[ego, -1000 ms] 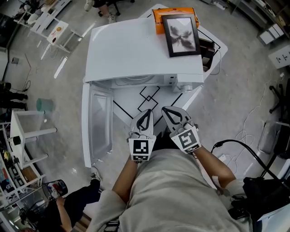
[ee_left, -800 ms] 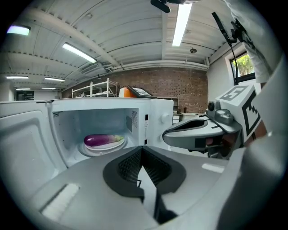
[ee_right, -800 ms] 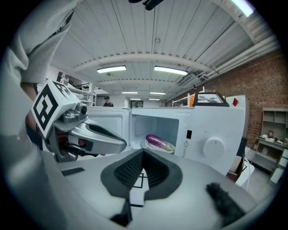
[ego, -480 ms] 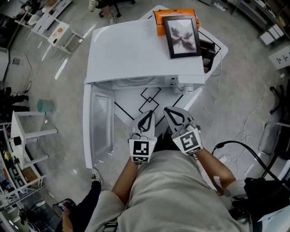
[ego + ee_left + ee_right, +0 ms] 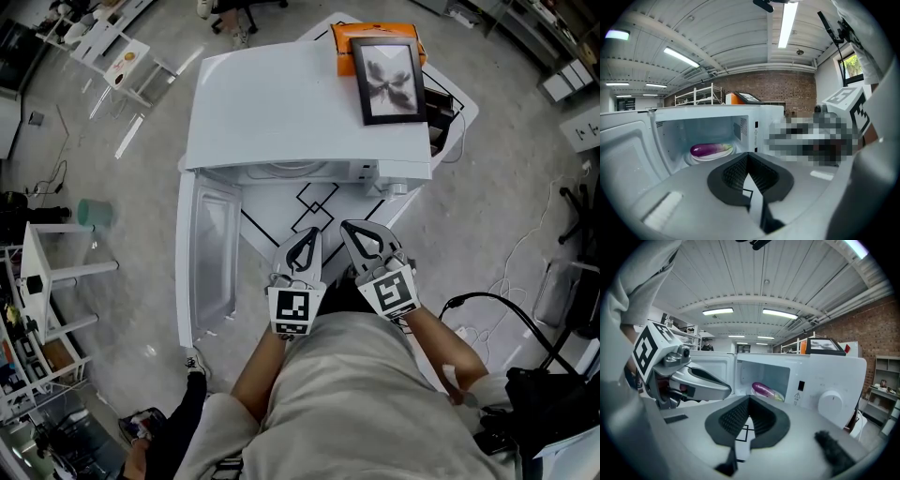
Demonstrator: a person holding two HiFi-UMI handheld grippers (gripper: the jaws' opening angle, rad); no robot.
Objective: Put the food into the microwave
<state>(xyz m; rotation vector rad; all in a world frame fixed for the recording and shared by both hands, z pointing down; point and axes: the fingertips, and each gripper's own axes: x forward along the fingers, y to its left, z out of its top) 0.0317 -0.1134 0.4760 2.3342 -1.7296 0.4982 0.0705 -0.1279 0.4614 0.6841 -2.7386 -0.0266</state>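
Already inside the microwave [image 5: 300, 112], the eggplant [image 5: 710, 149] lies on a white plate [image 5: 704, 158]. Its long axis runs across the cavity, purple end toward the open door [image 5: 211, 262], green stem end toward the control panel. The left gripper [image 5: 305, 234] and right gripper [image 5: 356, 228] are both closed on nothing, side by side before the opening.

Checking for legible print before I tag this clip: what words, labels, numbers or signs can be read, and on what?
No words or numbers are readable.
Warning triangle: on a label on the microwave front; its print is too small to read.
Black-and-white square markers: on the left gripper and right gripper; patterns, no letters.
Orange box, framed picture: no legible print.
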